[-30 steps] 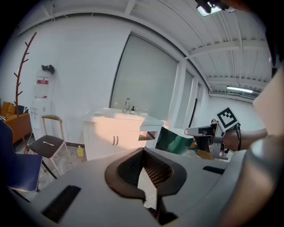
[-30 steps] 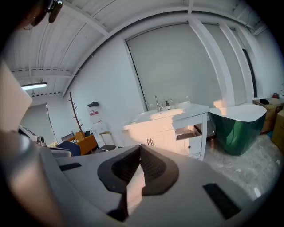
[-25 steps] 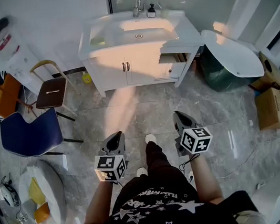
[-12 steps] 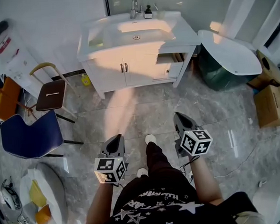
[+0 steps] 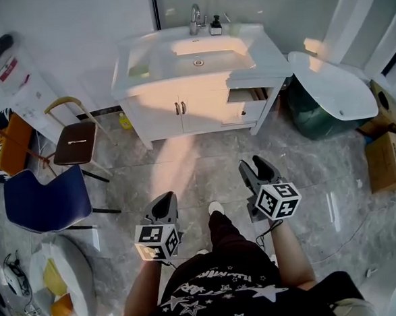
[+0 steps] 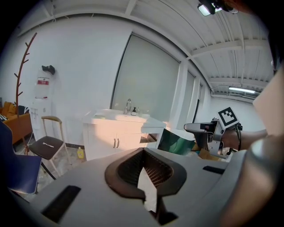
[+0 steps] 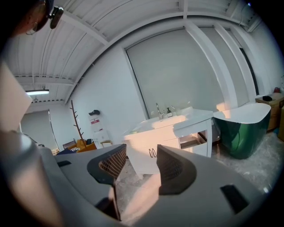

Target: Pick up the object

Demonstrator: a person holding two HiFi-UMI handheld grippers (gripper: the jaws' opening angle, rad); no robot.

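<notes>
Found the right gripper with jaws standing well apart and nothing between them. Found the left gripper closed tip to tip, likewise empty. Observed both held low over the marble floor, well short of the white vanity. Could not single out the object; judged the small bottle beside the tap likeliest. Judged the step as approach only; next called for closing in and raising the opened gripper to the countertop. Against a second earlier: right jaws then shut, just opened since.
</notes>
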